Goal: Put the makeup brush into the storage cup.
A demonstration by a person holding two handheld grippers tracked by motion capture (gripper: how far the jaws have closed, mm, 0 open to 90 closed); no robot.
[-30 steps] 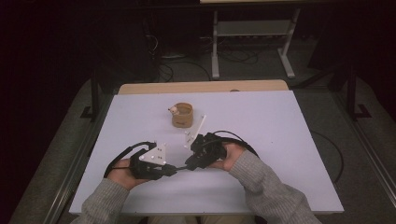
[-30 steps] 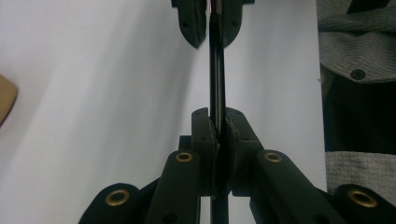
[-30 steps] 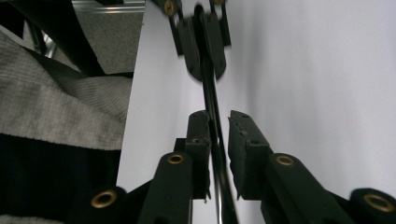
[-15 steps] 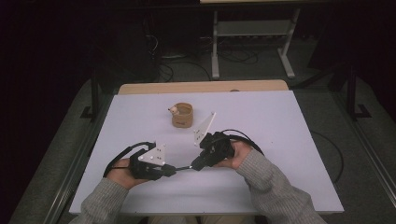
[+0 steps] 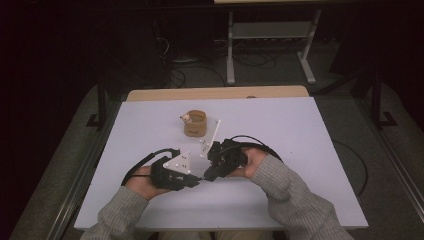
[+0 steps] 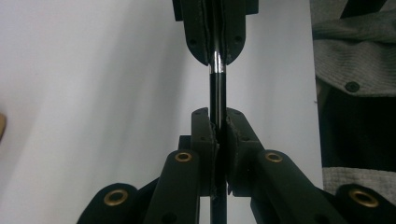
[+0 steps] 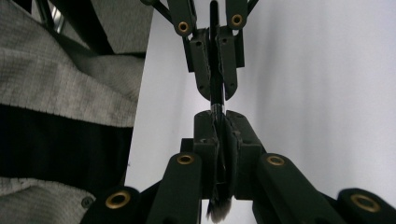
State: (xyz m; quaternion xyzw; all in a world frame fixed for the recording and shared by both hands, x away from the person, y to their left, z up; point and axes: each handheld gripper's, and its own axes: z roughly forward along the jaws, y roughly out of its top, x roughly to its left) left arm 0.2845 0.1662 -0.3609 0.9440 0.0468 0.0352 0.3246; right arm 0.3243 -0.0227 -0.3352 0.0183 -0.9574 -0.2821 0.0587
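Note:
A thin black brush (image 6: 216, 91) with a silver ferrule hangs level just above the white table (image 5: 300, 150), held at both ends. My left gripper (image 6: 218, 123) is shut on its black handle. My right gripper (image 7: 218, 119) is shut on the ferrule end, and pale bristles (image 7: 219, 212) stick out behind its jaws. In the high view the left gripper (image 5: 192, 181) and right gripper (image 5: 209, 175) point at each other tip to tip near the table's front middle, with only a short stretch of brush (image 5: 201, 178) between them.
A small brown cup (image 5: 195, 123) with something pale at its rim stands behind the hands, near the table's middle. Grey-sleeved forearms come in from the front edge. A wooden strip (image 5: 215, 93) runs along the far edge, with a metal stand and cables on the floor beyond.
The right gripper has tipped up so its grey plate stands more on edge, and it shifted slightly right. The left hand has stayed put.

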